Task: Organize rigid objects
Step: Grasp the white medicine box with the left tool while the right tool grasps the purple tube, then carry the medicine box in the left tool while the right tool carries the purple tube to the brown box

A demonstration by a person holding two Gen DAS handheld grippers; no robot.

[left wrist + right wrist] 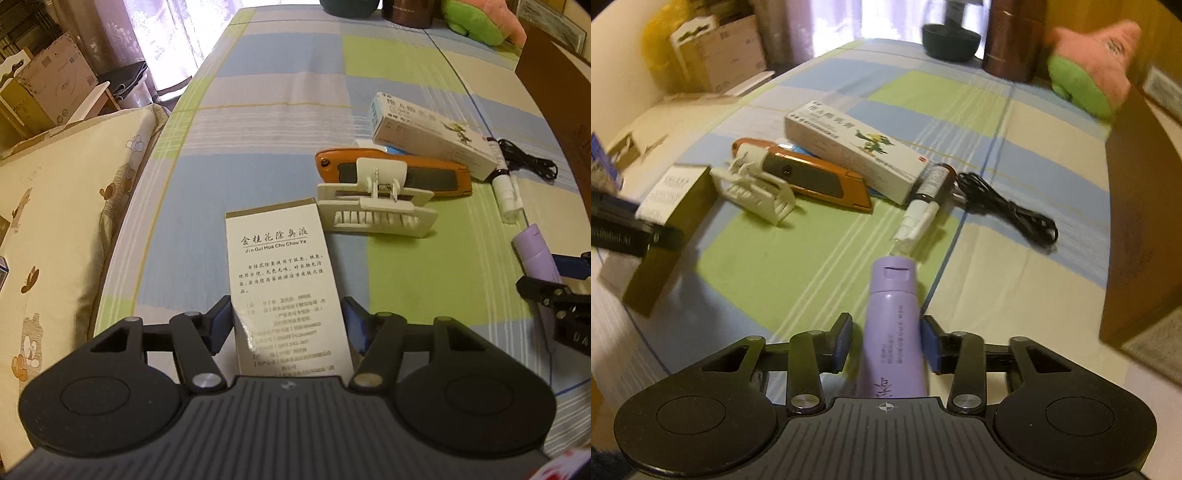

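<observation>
My left gripper [288, 325] is shut on a white carton with Chinese print [284, 273], a blue pad against each long side. In the right wrist view the same carton [676, 221] shows its olive side, tilted above the cloth. My right gripper [886, 343] is shut on a lavender tube [894, 325] whose cap points away; the right pad touches it and the left pad sits close. On the checked tablecloth [280, 110] lie an orange utility knife [827, 177], a white clip [753, 188], a long white medicine box [849, 147] and a small spray bottle [923, 206].
A coiled black cable [1008, 206] lies right of the spray bottle. A brown cardboard box [1137, 221] stands along the right edge. At the far end are a dark bowl [951, 40], a brown canister [1012, 40] and a pink-green plush [1089, 74]. A cream cushion [55, 221] borders the left.
</observation>
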